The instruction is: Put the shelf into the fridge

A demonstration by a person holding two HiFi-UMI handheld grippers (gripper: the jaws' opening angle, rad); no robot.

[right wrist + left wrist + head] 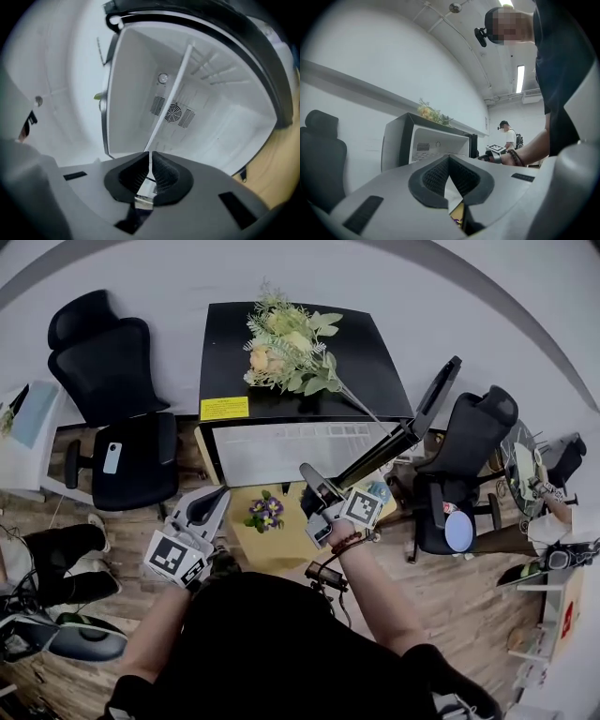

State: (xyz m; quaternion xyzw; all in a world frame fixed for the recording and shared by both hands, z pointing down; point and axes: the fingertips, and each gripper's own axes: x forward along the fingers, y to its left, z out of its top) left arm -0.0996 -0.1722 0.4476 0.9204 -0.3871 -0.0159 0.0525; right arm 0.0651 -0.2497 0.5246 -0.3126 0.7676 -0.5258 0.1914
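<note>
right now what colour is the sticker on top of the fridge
Yellow. The sticker lies on the black top of the fridge. The head view shows it best.

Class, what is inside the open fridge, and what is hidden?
Inside the fridge: a back-wall fan vent, side rails and the shelf, edge-on, clamped by the right gripper. The gripper's body covers the cavity's near part.

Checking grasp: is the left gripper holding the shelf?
No, the left gripper is shut on nothing; the right gripper clamps the shelf.
</note>
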